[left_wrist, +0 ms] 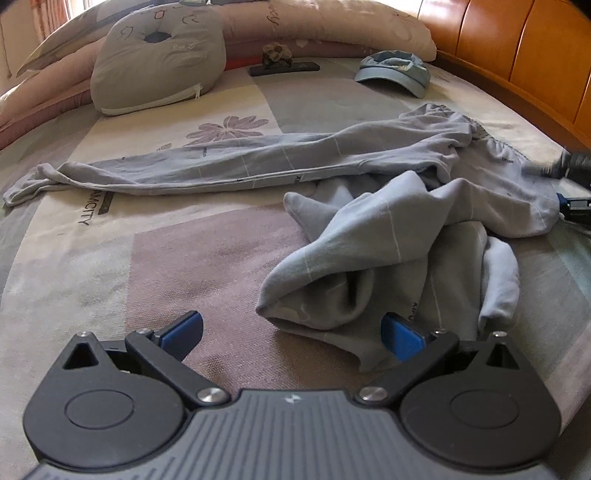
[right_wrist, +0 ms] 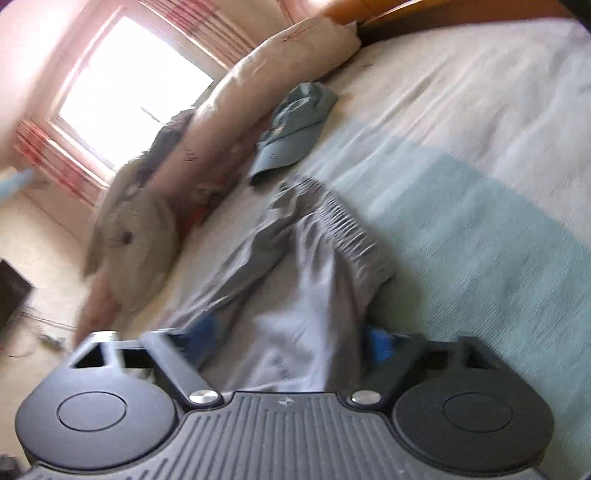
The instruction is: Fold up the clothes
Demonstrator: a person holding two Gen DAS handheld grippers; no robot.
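Reading "cat" (stitched), grey cushion (left_wrist: 159,55) behind trousers (left_wrist: 258,162)

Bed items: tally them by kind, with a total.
Grey trousers: 1
Blue cap: 1
Grey cat cushion: 1
Long pink pillows: 2
Black flat object: 1
Total: 6

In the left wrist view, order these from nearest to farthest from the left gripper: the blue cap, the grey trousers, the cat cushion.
From the left gripper:
1. grey trousers, bunched leg just ahead, right of centre.
2. cat cushion, far left, against the pillows.
3. blue cap, far right, near the headboard; close to the cushion's depth, so hardly rankable.
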